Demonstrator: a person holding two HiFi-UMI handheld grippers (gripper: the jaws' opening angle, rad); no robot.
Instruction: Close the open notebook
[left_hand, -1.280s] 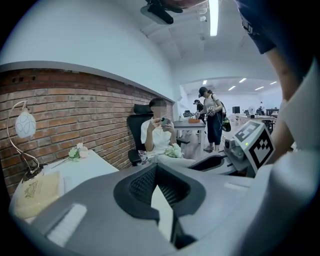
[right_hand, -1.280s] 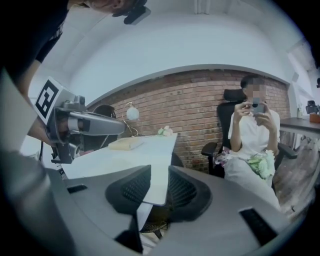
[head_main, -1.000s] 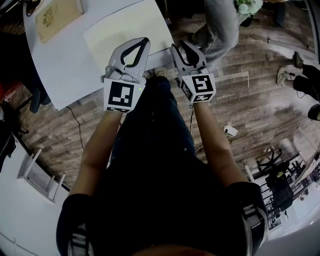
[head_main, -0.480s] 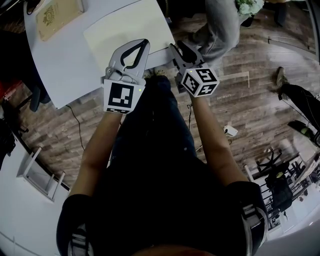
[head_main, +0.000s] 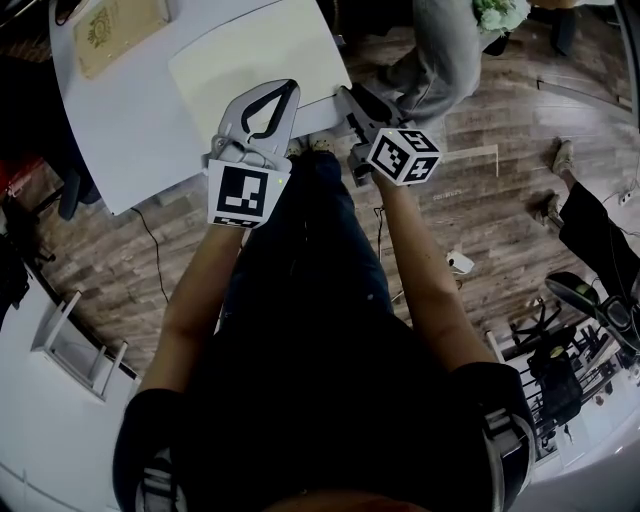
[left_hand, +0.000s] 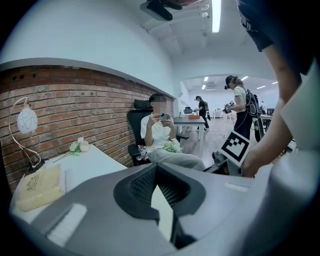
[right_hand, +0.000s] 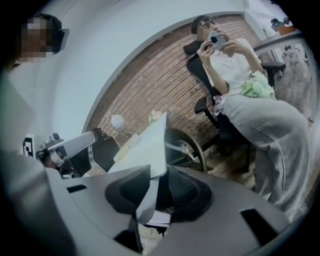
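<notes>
Fingers (right_hand: 186, 196) of the right gripper (head_main: 347, 97) are pinched on a thin pale leaf of the notebook (head_main: 255, 65), at the corner that reaches the counter's (head_main: 130, 130) near edge. The gripper is rolled onto its side, I'd guess so the leaf can be swung over. The notebook lies open and flat on the counter's right part. The left gripper (head_main: 288, 88) hangs above the counter's near edge, fingers together on nothing, probably just keeping out of the way.
</notes>
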